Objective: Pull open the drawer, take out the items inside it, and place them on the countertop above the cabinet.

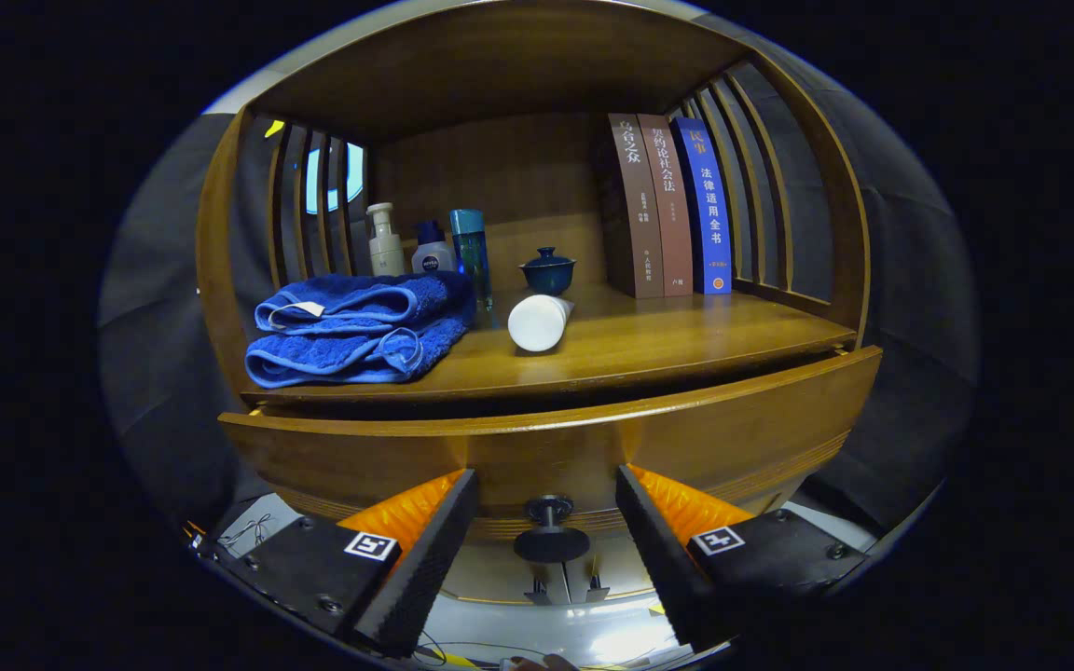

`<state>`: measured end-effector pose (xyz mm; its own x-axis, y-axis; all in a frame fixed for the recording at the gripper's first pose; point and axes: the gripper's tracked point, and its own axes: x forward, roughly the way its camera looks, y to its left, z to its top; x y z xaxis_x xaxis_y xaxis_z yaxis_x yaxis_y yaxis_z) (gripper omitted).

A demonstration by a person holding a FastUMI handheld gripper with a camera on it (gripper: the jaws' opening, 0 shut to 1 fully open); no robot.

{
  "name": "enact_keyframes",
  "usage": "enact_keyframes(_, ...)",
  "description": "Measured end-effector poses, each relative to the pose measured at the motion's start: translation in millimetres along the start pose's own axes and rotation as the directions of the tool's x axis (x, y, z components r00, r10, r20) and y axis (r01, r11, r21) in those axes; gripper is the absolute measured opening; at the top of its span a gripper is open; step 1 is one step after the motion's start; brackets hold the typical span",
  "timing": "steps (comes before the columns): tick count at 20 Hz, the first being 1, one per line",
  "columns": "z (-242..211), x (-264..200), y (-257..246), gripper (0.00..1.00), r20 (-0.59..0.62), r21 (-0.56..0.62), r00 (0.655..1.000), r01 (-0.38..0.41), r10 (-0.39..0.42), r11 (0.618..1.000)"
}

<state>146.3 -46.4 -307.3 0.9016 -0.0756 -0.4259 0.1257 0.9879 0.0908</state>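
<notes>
Gripper fingers spread wide, holding nothing; dark round drawer knob sat between them, untouched. Drawer front slightly out from cabinet, gap showing under countertop. On countertop: folded blue towels at left, white tube lying near centre, bottles and blue lidded cup farther back, three books upright at far right.

Hand-held gripper: ribbed fingers apart, square black-white markers, screwed dark blocks.
</notes>
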Motion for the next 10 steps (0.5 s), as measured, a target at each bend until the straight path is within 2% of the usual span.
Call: enact_keyframes(10,3,18,1,0.99,0.009,-0.008,1.000,0.017,-0.017,1.000)
